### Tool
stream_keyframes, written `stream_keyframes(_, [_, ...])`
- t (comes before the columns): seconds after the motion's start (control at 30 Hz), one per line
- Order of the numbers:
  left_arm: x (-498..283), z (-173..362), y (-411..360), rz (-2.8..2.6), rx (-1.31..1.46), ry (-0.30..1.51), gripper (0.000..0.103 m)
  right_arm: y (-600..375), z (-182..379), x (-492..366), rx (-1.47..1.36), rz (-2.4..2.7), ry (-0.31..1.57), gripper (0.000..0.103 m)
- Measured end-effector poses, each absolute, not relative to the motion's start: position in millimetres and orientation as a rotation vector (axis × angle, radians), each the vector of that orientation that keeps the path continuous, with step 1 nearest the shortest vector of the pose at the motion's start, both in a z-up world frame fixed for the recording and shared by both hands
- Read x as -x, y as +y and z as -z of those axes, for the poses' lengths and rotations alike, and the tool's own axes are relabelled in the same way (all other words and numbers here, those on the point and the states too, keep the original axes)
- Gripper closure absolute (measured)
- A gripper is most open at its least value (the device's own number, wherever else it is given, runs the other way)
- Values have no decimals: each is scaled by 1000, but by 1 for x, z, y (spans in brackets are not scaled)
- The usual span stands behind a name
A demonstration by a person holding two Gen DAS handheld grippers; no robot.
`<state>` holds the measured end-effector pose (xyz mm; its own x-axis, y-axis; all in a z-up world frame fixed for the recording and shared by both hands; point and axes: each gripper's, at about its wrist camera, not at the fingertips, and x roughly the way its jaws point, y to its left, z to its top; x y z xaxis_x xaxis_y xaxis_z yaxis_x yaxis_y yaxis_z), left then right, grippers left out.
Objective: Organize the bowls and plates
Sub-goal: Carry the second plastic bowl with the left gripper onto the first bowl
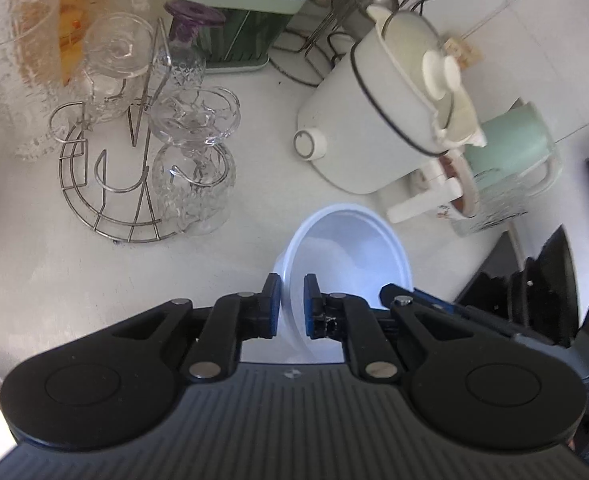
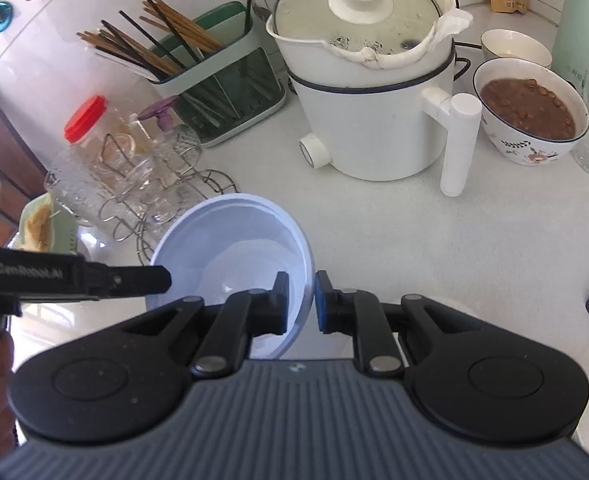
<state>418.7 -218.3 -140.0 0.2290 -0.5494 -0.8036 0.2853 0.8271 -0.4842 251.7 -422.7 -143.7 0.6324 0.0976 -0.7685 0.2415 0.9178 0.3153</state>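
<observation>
Left hand-held gripper and right hand-held gripper each clamp the pale bowl's rim, nine and three o'clock, above the worktop; uneven pull risks slipping toward the cooker.

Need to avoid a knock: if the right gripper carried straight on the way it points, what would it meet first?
Probably the white electric cooking pot standing beyond the pale blue plastic bowl that the right gripper holds; bare white countertop might come first, depth is unclear.

Both the left gripper and the right gripper point steeply downward, jaws clamped on opposite rims of one bowl.
</observation>
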Motion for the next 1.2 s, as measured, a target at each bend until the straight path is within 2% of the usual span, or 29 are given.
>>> stream_keyframes(0.67, [-366,97,-179,655,254,1116,91,-387,103,-194,-372,108,751,85])
stream_keyframes(1.2, [-330,98,-119,524,326,1109,91,-349,109,-189,-393,-23,809,85])
